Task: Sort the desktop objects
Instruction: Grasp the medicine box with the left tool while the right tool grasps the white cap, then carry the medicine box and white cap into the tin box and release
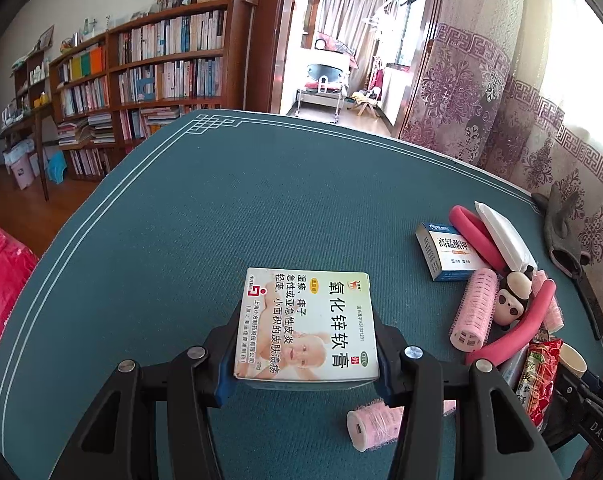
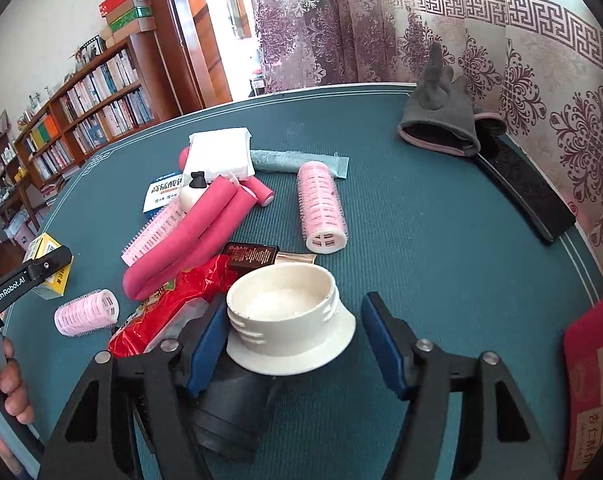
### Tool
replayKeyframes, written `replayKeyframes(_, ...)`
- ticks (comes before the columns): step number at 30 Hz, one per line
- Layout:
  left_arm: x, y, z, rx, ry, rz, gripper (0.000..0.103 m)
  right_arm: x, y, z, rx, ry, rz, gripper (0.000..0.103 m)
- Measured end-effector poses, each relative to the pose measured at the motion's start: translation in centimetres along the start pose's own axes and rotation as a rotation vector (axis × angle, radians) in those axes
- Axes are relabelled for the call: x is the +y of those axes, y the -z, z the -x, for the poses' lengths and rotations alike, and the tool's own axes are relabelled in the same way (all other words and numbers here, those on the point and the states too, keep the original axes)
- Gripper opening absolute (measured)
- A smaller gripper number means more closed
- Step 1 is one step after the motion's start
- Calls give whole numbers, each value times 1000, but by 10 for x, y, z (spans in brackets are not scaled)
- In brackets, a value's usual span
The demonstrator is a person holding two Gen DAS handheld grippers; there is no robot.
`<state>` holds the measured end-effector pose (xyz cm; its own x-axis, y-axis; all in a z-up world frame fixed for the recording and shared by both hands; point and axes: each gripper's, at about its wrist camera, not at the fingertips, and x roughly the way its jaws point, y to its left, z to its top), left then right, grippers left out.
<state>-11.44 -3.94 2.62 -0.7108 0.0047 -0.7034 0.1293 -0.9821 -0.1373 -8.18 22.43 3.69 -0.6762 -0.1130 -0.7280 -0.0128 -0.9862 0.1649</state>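
Note:
My left gripper point(image 1: 306, 344) is shut on a white ointment box point(image 1: 313, 300) printed with a baby picture, its fingers point(image 1: 227, 360) pressed on the box's two long sides, low over the green table mat point(image 1: 221, 208). My right gripper point(image 2: 293, 312) stands open around a cream round cap with a flared rim point(image 2: 289, 320) that sits on a dark cylinder point(image 2: 229, 416). The left pad point(image 2: 207, 344) is against the cap and the right pad point(image 2: 381, 344) is just clear of it. The right wrist view shows the left gripper point(image 2: 29, 276) with its box point(image 2: 45, 248) at far left.
Around the cap lie pink hair rollers point(image 2: 321, 212), bent pink foam curlers point(image 2: 205, 232), a blue-white medicine box point(image 2: 161, 196), a tissue pack point(image 2: 221, 152) and a red snack packet point(image 2: 169, 304). Further back are a grey glove point(image 2: 437, 120) and a black strip point(image 2: 525, 204). A red box point(image 2: 593, 380) sits at right.

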Motion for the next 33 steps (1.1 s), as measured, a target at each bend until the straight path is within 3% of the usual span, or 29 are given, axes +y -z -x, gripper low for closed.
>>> replayKeyframes(6, -3, 2, -1, 6, -4, -13, 54, -1, 8, 15, -13, -18, -16, 65)
replayKeyframes(21, -33, 11, 22, -30, 62, -85, 54, -25, 43, 105, -132, 7, -93, 65)
replayKeyframes(33, -72, 28, 55, -75, 124, -205, 54, -75, 78, 175, -233, 124, -211, 65)
